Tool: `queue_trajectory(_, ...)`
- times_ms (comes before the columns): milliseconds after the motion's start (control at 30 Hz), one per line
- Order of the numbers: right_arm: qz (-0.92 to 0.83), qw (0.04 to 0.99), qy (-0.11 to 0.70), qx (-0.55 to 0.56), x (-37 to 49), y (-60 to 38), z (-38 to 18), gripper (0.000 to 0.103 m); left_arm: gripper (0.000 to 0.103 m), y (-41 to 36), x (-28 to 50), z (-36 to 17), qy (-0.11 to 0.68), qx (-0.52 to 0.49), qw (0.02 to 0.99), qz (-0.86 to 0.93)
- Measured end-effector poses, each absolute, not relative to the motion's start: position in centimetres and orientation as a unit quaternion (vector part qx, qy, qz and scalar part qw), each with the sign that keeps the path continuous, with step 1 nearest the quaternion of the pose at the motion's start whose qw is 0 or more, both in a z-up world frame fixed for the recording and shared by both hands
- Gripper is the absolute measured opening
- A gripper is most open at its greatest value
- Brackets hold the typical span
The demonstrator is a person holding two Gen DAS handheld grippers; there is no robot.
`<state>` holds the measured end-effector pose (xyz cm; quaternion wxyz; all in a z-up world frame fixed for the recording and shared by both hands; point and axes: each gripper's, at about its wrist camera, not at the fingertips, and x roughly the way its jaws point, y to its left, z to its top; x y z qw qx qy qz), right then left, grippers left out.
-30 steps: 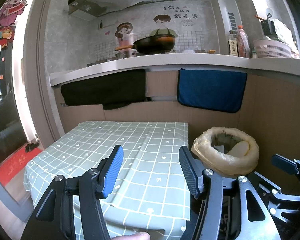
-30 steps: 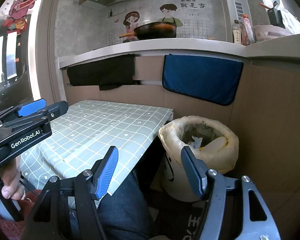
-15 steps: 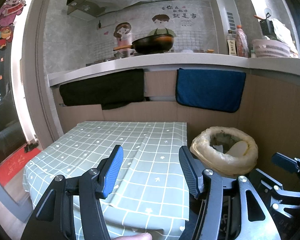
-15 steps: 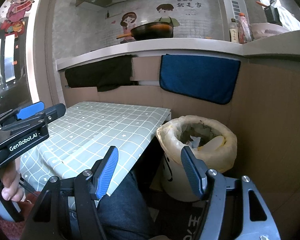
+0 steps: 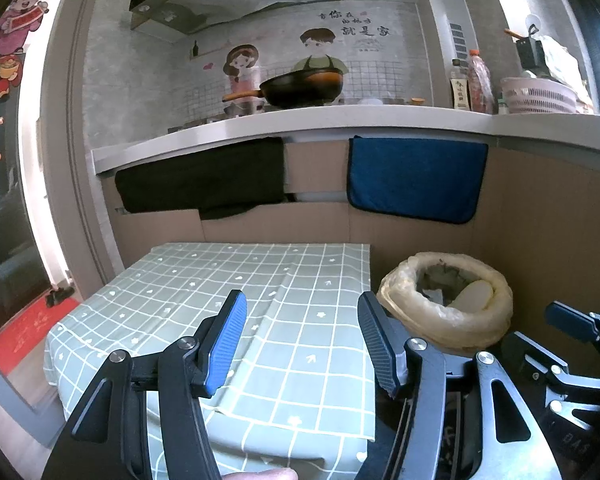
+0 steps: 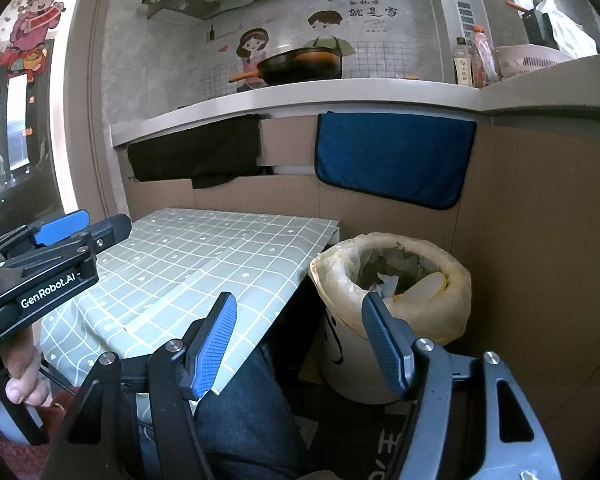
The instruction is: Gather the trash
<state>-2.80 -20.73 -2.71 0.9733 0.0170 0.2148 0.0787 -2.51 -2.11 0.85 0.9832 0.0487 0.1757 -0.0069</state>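
A white trash bin (image 6: 356, 360) lined with a yellowish bag (image 5: 444, 320) stands on the floor right of the small table (image 5: 260, 280); crumpled scraps and a pale rounded piece lie inside. The table's green checked cloth (image 6: 204, 256) carries no loose item that I can see. My left gripper (image 5: 300, 316) hovers open over the table's near right part, nothing between its fingers. My right gripper (image 6: 298, 318) is open too, held above the gap between table edge and bin, empty. In the right wrist view the left gripper (image 6: 56, 248) shows at the far left, held by a hand (image 6: 20, 376).
A cardboard-lined counter front (image 5: 540, 240) rises behind table and bin, with a black cloth (image 5: 204, 180) and a blue towel (image 5: 416, 180) hanging from it. A wok (image 5: 304, 88), bottles and a basket sit on the counter. A person's jeans-clad leg (image 6: 244, 408) is under the table edge.
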Motion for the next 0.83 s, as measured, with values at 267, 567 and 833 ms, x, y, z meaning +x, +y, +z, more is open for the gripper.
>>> queue_trajectory(267, 0.078, 0.973, 0.216, 0.018, -2.84, -20.81, -2.67, 0.063, 0.059, -2.06, -2.45, 0.65, 0.179, 0.05, 0.983, -0.011)
queue_trajectory(567, 0.079, 0.973, 0.217, 0.02, -2.86, -20.89, -2.64, 0.063, 0.059, -2.09, -2.47, 0.52, 0.179, 0.051, 0.982, -0.012)
queue_trajectory(833, 0.078, 0.973, 0.217, 0.021, -2.92, -20.88, -2.62, 0.063, 0.059, -1.96, -2.48, 0.17, 0.181, 0.05, 0.982, -0.017)
